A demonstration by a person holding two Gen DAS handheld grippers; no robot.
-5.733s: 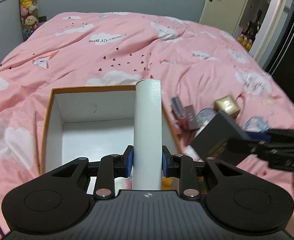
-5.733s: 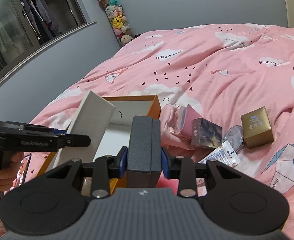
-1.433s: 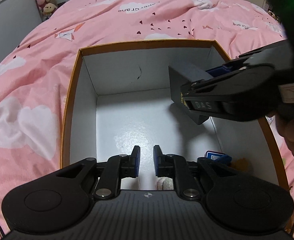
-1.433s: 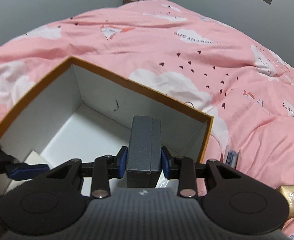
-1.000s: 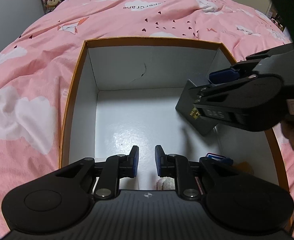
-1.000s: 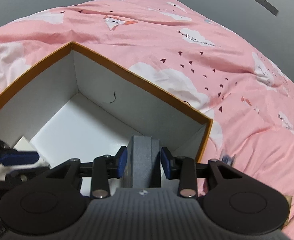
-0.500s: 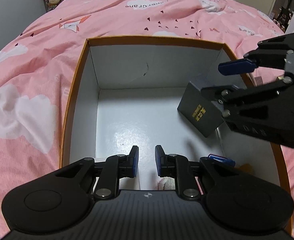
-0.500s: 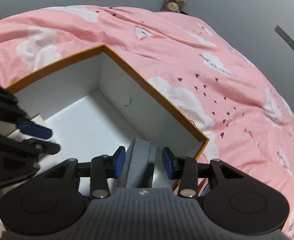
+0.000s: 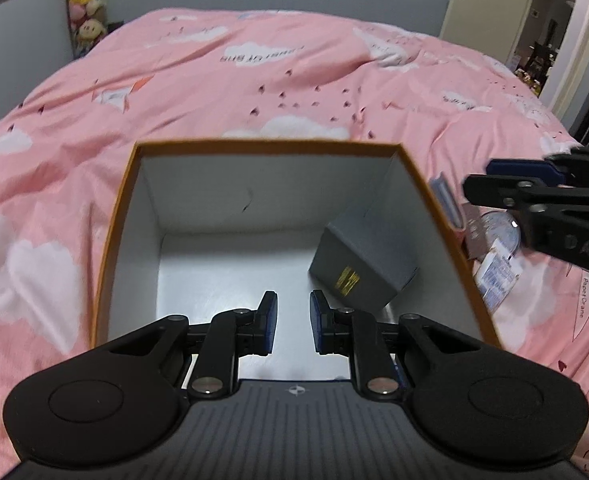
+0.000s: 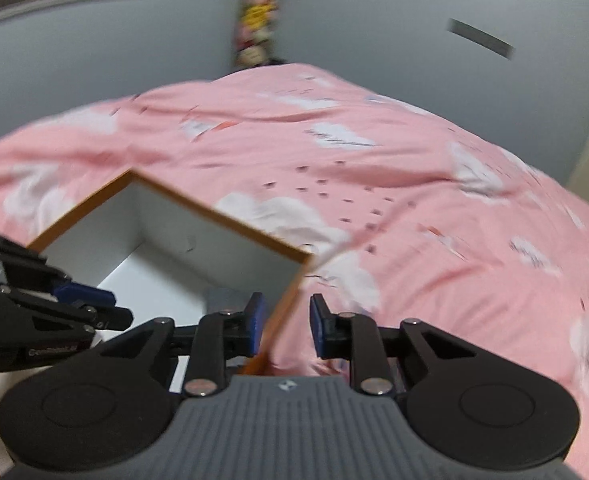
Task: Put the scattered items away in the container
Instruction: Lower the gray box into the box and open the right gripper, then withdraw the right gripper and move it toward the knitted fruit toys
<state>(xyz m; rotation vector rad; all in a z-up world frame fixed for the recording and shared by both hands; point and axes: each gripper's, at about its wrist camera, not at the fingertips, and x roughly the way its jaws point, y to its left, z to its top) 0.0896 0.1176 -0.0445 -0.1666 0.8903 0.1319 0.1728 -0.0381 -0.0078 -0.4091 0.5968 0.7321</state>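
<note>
**Hazards after the dark box drop**

The left gripper (image 9: 293, 322) hovers over the container (image 9: 114, 240). Its fingers stand slightly apart and hold nothing. Ahead and to the right of those fingers, the dark box (image 9: 364, 258) leans tilted against the container's right wall; it can tip flat or block later items.

The right gripper (image 10: 283, 326) is empty and its fingers are closing on nothing. The container's orange rim passes between them in the right wrist view; whether it touches is unclear. A low sweep can snag the rim and drag the container across the bed (image 10: 414, 200). The remaining scattered items (image 9: 494, 264) lie right of the container, below the right gripper.
</note>
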